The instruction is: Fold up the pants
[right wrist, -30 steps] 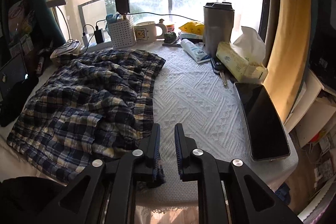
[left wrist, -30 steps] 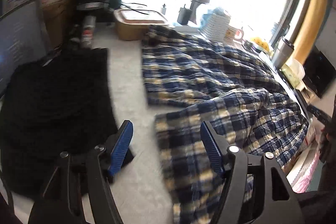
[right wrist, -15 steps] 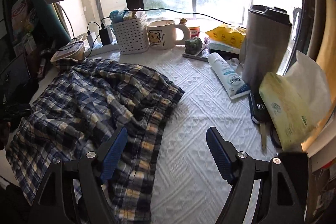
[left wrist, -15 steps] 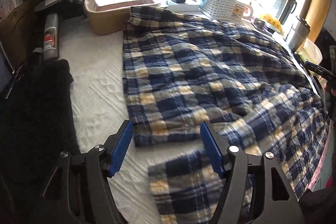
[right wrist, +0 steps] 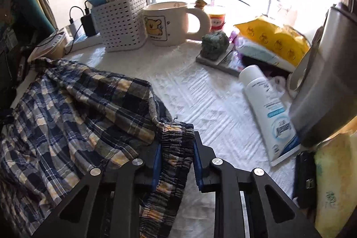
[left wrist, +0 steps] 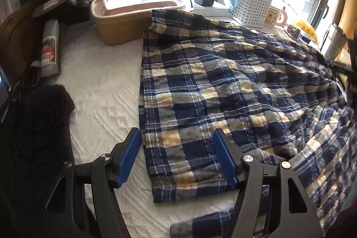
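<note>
Blue, yellow and white plaid pants (left wrist: pixel 223 90) lie spread over the white textured table cover (left wrist: pixel 100 90). My left gripper (left wrist: pixel 177 160) is open, its blue pads on either side of a leg hem near the front edge. In the right wrist view the pants (right wrist: pixel 67 122) lie bunched at the left. My right gripper (right wrist: pixel 176 162) is shut on the elastic waistband (right wrist: pixel 176 148), which is gathered between its blue pads.
A tan lidded box (left wrist: pixel 131 15), chargers, a white basket (right wrist: pixel 120 23) and a mug (right wrist: pixel 167 23) stand at the back by the window. A black cloth (left wrist: pixel 33 137) lies at left. A tube (right wrist: pixel 270 115), steel tumbler (right wrist: pixel 323 86) and yellow packet (right wrist: pixel 272 37) crowd the right.
My right gripper opened, moved forward to the waistband and closed on it. My left gripper moved forward over the leg hem and stayed open.
</note>
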`<act>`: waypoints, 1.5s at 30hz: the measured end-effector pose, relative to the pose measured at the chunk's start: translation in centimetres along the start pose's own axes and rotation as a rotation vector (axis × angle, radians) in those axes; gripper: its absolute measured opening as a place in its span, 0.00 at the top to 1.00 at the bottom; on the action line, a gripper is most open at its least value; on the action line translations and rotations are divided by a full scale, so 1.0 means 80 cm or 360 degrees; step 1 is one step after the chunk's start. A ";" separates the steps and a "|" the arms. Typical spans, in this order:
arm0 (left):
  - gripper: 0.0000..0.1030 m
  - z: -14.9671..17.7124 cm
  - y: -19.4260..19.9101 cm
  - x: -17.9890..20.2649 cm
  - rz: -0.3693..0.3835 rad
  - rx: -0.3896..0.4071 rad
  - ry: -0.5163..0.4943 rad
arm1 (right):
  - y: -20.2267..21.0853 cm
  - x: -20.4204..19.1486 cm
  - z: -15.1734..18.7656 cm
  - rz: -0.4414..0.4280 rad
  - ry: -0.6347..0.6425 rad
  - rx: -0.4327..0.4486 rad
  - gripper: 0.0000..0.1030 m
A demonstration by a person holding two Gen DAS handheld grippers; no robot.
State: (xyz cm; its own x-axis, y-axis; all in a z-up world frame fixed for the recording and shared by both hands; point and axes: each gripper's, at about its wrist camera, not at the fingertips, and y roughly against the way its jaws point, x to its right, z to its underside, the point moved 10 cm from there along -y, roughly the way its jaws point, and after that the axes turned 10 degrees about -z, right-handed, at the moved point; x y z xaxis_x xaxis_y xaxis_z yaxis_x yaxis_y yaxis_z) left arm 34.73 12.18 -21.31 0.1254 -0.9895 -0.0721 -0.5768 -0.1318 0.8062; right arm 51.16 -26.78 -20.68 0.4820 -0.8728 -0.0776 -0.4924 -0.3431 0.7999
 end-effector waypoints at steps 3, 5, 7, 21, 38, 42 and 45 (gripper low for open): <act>0.36 -0.006 -0.006 0.000 -0.0027 0.0005 -0.0015 | -0.005 0.029 -0.010 0.0094 -0.0009 0.0018 0.77; 0.36 -0.009 -0.008 -0.003 -0.0032 -0.0005 0.0004 | -0.011 0.042 -0.012 0.0133 -0.0014 0.0013 0.77; 0.36 -0.012 -0.007 -0.006 -0.0024 -0.0017 0.0040 | -0.012 0.045 -0.012 0.0137 -0.0018 0.0009 0.76; 0.36 -0.027 0.012 -0.010 0.0036 -0.0012 0.0054 | 0.087 -0.016 0.034 0.0028 -0.0091 0.0193 0.25; 0.36 0.107 0.129 -0.014 0.0058 0.0057 0.0119 | 0.186 -0.061 0.149 0.0022 -0.0166 0.0270 0.25; 0.36 0.149 0.152 -0.014 0.0076 0.0055 0.0169 | 0.202 -0.063 0.176 0.0003 -0.0239 0.0304 0.25; 0.36 0.172 0.167 -0.010 0.0110 0.0088 0.0227 | 0.210 -0.069 0.191 0.0011 -0.0271 0.0316 0.25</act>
State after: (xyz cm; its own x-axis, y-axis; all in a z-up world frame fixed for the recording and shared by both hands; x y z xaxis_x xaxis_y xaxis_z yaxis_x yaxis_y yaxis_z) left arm 15.83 10.41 -18.52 0.1947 -0.9784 0.0695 -0.6313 -0.0707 0.7723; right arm 29.15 -33.04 -15.94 0.3575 -0.9154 -0.1851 -0.6357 -0.3838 0.6697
